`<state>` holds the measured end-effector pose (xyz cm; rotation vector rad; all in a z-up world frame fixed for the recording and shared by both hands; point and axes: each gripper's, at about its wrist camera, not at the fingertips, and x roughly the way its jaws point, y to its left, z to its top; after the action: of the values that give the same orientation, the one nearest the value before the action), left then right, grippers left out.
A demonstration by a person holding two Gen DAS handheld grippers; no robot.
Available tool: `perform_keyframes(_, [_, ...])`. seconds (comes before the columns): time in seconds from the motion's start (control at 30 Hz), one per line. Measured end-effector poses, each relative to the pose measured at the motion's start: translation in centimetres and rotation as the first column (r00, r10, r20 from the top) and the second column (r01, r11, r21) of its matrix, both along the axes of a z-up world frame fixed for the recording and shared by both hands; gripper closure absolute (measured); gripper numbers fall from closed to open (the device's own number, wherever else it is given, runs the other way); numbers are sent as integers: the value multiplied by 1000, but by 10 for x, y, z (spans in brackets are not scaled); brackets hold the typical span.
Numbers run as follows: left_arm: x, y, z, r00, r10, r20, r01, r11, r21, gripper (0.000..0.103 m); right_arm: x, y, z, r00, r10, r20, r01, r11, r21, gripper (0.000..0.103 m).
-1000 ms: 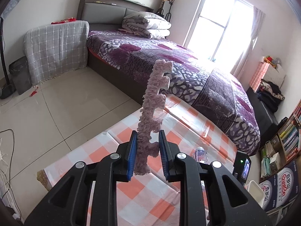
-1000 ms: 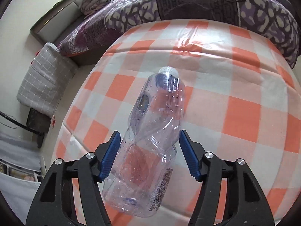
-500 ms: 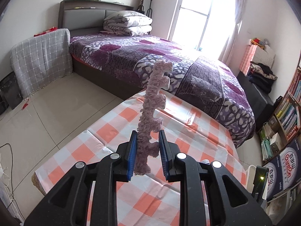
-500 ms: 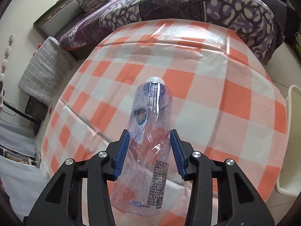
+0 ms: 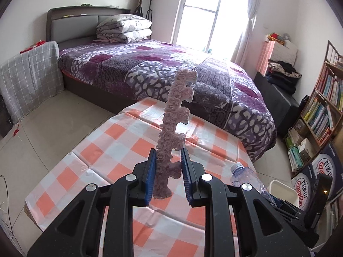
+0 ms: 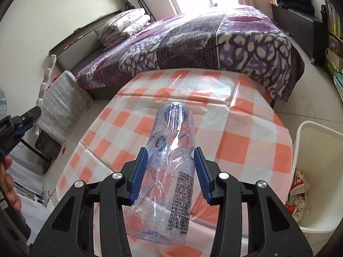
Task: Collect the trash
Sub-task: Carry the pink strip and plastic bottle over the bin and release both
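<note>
Count check: two grippers up, the left gripper (image 5: 168,173) and the right gripper (image 6: 170,170). One fuzzy pink strip (image 5: 174,120), one crushed clear plastic bottle (image 6: 169,167). One checked tablecloth (image 6: 240,141), one white waste bin (image 6: 310,150) with several crumpled scraps inside, one bed (image 5: 150,68), two folded quilts (image 5: 124,31) stacked.

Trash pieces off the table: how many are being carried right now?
2: a pink fuzzy strip clamped in the left gripper, a clear bottle squeezed in the right gripper. More lies in the bin.
</note>
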<state>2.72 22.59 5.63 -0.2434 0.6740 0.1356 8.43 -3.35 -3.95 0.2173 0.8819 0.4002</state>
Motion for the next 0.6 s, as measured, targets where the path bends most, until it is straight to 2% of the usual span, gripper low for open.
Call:
perform_keyframes(0.23, [9,-44,2,997,-73,14,73,997,13,80,-5,-36,28,995,-63,76,62,998,12,61])
perform_keyframes(0.6, [19,-118,-7,978,-211,-1,210,976,47,80,-12,-110,43,969,-234,78,232,972,36,61])
